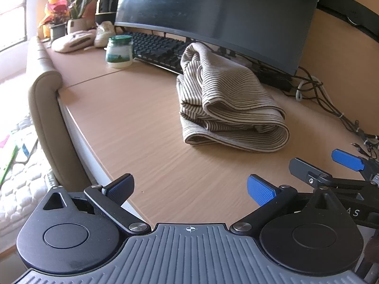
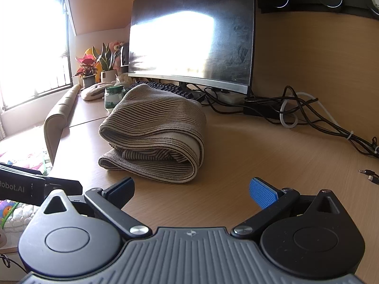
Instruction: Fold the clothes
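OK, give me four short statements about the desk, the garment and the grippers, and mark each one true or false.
1. The striped garment lies folded on the desk. True.
2. The left gripper is clamped on the garment. False: it is open, apart from the cloth.
3. A green-lidded jar stands near the keyboard. True.
4. The right gripper holds a cable. False: it is open and holds nothing; the cables lie by the monitor.
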Motion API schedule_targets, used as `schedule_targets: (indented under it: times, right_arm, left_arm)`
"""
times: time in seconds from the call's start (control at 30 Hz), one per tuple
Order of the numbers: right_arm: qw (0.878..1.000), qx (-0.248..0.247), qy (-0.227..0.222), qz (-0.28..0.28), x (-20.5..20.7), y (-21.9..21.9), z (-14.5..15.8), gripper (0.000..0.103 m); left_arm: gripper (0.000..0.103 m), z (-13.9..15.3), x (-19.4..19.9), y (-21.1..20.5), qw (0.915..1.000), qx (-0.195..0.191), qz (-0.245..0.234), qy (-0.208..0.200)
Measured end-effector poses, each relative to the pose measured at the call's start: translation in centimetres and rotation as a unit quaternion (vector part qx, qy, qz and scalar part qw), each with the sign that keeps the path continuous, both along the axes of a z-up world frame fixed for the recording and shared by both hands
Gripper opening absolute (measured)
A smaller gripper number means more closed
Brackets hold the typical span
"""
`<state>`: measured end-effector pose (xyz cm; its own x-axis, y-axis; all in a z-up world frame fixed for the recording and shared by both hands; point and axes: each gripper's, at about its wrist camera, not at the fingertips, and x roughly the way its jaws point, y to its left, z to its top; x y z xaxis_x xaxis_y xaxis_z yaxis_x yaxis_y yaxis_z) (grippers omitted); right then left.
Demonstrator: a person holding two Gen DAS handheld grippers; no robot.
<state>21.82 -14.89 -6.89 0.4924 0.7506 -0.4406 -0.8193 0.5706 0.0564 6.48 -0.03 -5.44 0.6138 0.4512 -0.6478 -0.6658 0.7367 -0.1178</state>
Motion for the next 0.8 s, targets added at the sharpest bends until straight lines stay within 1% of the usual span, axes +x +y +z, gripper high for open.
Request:
schedule_targets:
  times: [0.37,0.5,0.8]
  right_arm:
    - [1.000,0.001,0.003,0.000,0.09,-0.15,-0.01,0.103]
    - [1.000,0.001,0.004,0.001,0.12,-0.21,-0.01,0.103]
    - [1.000,-0.001,0.008,-0.001,0.29,-0.19,-0.06,0.103]
  left_arm:
    - [0.103,0.01,0.04,0.26,1.0000,0.005,0.002,0.002]
    - [0.103,0.03,0.12,0.19,0.9999,0.010,0.004,0.005]
    - [0.103,-0.44,0.34,0.53,0.9998,0.009,0.010,0.014]
